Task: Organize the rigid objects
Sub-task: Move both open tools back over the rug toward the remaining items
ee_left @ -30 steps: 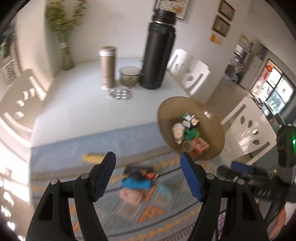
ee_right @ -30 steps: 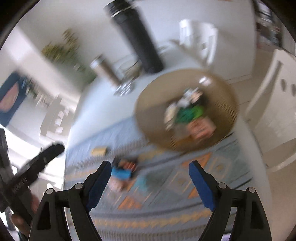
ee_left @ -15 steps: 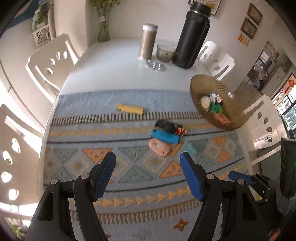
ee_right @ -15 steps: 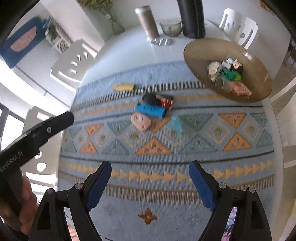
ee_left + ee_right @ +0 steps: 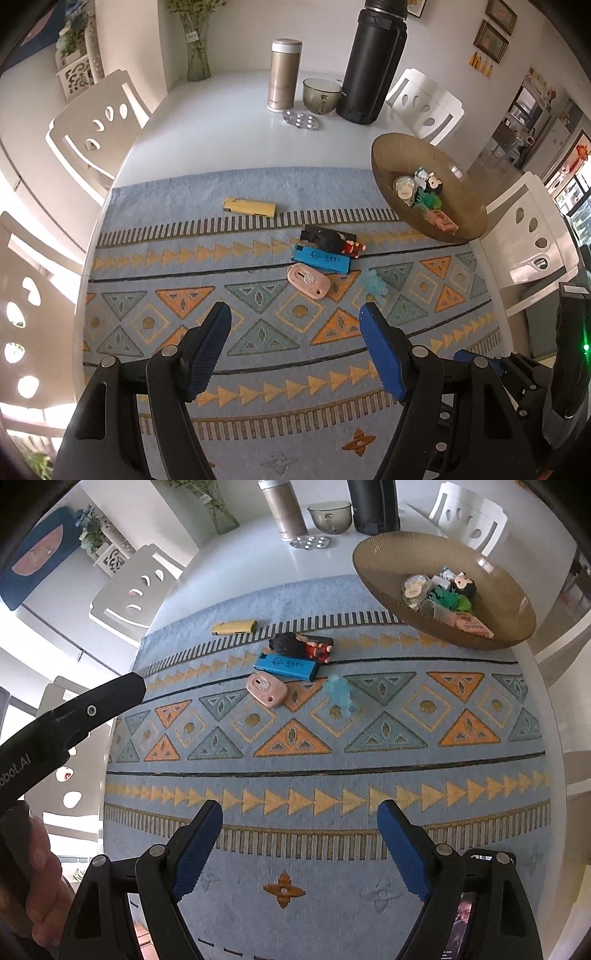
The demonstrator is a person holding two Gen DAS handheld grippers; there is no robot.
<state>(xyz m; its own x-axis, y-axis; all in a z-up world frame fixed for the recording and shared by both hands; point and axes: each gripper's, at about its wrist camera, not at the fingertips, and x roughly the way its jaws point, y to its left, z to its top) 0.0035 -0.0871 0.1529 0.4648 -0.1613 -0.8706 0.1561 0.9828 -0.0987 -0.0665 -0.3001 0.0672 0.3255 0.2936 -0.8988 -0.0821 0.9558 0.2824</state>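
Both hand-held grippers, left (image 5: 295, 325) and right (image 5: 299, 823), hang wide open and hold nothing above bare mat (image 5: 332, 775) near the bench's near edge. The blue box (image 5: 321, 257), pink case (image 5: 308, 280) and yellow lighter (image 5: 250, 208) lie mid-mat; the bowl (image 5: 402, 155) overhangs the right edge. Only the right view shows the left handle (image 5: 74, 716)

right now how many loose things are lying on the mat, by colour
yellow: 1, the yellow bar
black: 1, the black piece
red: 1, the red figure, lying against the black piece
blue: 1, the blue box
pink: 1, the pink oval case
pale turquoise: 1, the translucent bit
total: 6 on the mat
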